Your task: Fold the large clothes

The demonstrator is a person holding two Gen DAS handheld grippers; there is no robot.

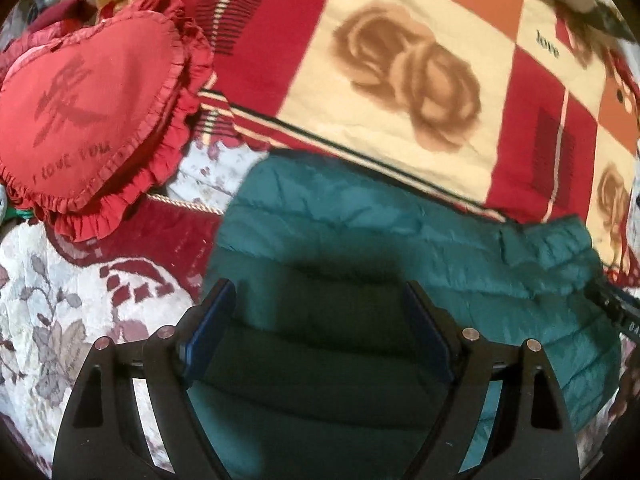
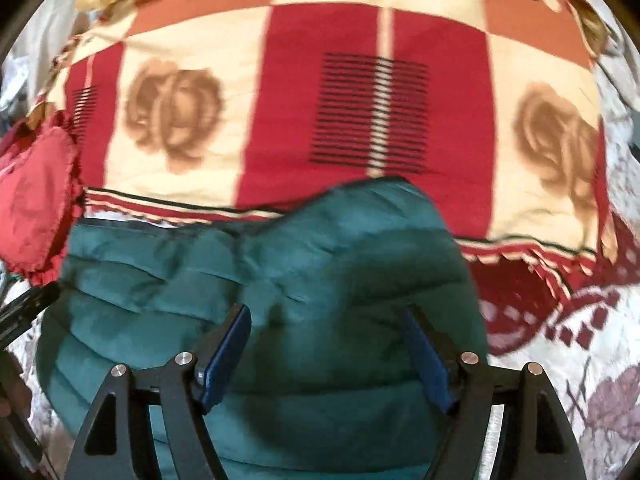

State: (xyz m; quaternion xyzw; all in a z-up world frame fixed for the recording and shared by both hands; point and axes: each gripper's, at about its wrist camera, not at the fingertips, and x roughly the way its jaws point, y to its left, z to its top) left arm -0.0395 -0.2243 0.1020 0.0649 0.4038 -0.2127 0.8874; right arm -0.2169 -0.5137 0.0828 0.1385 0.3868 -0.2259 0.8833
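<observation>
Teal quilted jacket (image 1: 400, 248) lies bunched on a floral bedspread (image 1: 60, 300) | left gripper (image 1: 320, 300) and right gripper (image 2: 326, 320) poised over it, fingers spread wide, apparently gripping nothing | red heart cushion (image 1: 92, 112) nearby

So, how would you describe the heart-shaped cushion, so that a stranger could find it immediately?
Start from the big checked rose blanket covering the bed. At its left edge, beside the green quilted jacket, lies the heart cushion. It alone is plain red, frilled all round, with "I LOVE YOU" on it.
</observation>
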